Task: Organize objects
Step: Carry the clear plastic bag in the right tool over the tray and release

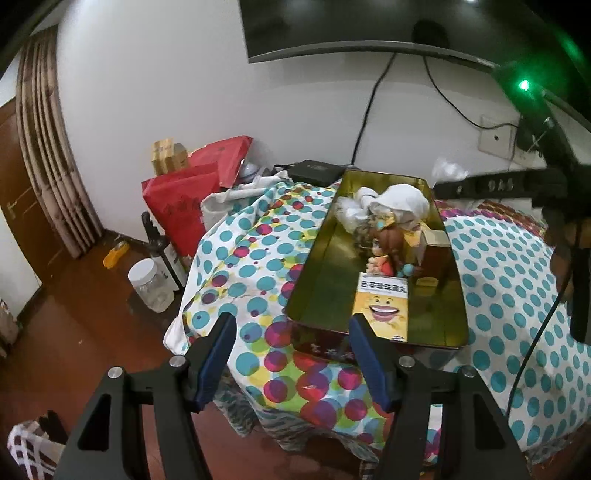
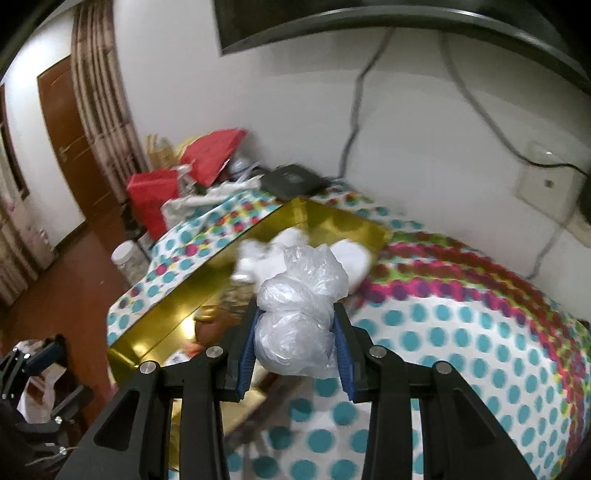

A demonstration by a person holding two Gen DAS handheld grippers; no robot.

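Note:
A gold metal tin (image 1: pixel 317 266) lies open on the polka-dot tablecloth (image 1: pixel 251 258). It holds a doll (image 1: pixel 384 247), a white cloth bundle (image 1: pixel 402 201), a brown box (image 1: pixel 437 254) and a yellow smiling-face packet (image 1: pixel 382 310). My left gripper (image 1: pixel 291 325) is open and empty, just in front of the tin's near left corner. My right gripper (image 2: pixel 297 314) is shut on a crumpled clear plastic bag (image 2: pixel 301 306), held above the tin (image 2: pixel 177 306). The right gripper also shows in the left wrist view (image 1: pixel 554 192), up at the right.
Red bags (image 1: pixel 184 199), cardboard boxes (image 1: pixel 168 155) and a black device (image 1: pixel 316 171) crowd the table's back left. A dark bottle (image 1: pixel 162 251) and a plastic jar (image 1: pixel 151 286) stand on the floor at the left. Cables hang down the wall from a screen (image 1: pixel 369 26).

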